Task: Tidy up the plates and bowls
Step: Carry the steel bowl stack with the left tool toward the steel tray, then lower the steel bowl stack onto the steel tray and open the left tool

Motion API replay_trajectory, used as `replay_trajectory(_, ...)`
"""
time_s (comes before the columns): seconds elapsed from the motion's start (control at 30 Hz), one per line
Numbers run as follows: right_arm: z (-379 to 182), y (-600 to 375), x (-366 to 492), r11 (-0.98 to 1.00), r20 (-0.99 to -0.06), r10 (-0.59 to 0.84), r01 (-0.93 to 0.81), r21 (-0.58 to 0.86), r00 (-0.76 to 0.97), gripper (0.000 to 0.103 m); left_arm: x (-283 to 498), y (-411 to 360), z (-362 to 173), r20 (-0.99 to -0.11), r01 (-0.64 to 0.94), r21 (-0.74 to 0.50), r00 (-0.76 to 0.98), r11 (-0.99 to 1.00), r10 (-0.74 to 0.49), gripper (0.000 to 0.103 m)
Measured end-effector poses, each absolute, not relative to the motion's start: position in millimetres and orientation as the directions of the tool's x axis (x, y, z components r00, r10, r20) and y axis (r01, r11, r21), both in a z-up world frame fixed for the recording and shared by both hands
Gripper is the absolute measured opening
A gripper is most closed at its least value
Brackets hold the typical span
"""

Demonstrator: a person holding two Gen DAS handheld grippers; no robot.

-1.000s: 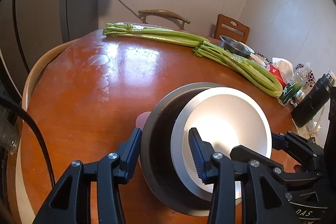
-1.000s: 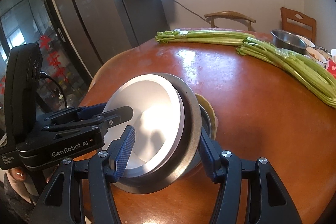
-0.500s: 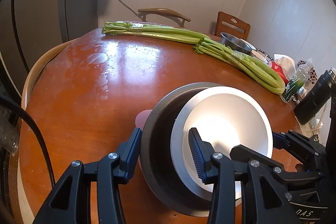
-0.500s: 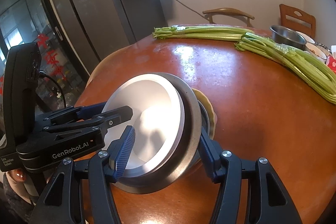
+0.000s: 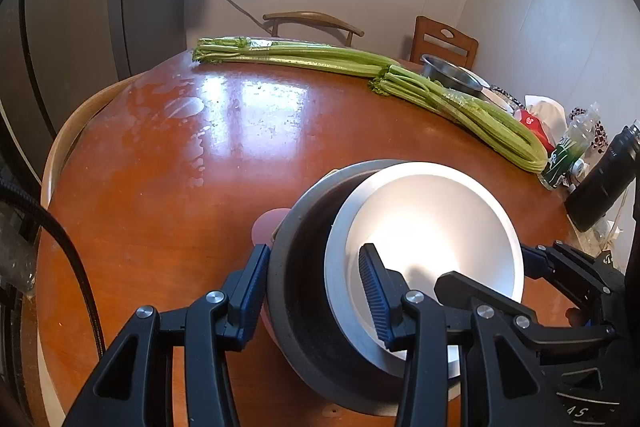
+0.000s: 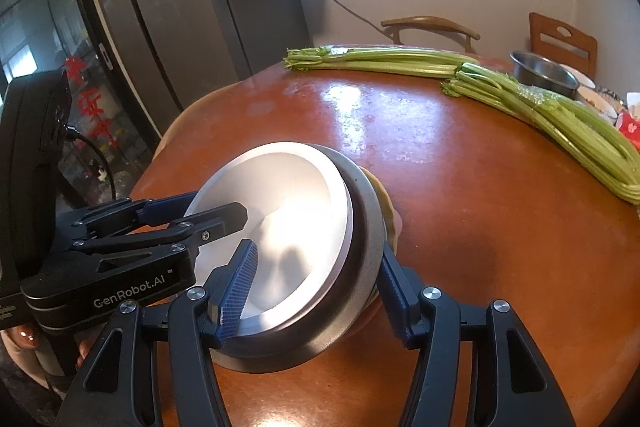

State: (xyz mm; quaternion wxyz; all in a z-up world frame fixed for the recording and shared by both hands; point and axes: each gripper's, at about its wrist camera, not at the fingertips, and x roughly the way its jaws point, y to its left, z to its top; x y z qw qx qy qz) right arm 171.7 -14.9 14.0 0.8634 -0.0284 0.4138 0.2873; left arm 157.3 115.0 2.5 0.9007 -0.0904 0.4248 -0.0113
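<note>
A stack of nested dishes sits near the front edge of the round wooden table (image 5: 168,187): a white bowl (image 5: 432,227) inside a dark grey bowl (image 5: 304,267), over a yellowish dish (image 6: 386,203) and a pink one (image 5: 266,227). My left gripper (image 5: 312,291) straddles the stack's left rim, one finger outside the grey bowl, one inside the white bowl. My right gripper (image 6: 316,287) straddles the opposite rim in the same way. Both clamp the stack, which is tilted.
Two long celery bunches (image 5: 460,103) lie across the far side of the table. A steel bowl (image 6: 542,71), a black bottle (image 5: 604,179) and packets stand at the right edge. Chairs and a fridge stand behind.
Nothing has visibly changed in the grip. Both cameras have shifted very slightly with the stack.
</note>
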Motion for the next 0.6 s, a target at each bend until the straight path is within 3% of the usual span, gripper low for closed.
replay_trajectory(0.6, 8.0, -10.5, 172.9, 0.843, -0.744, 0.431, -0.522, 0.13, 0.511, 0.062, 156.7, 114.7, 4.9, -0.756, -0.066, -0.145, 0.651, 0.987, -0.068, 0.045)
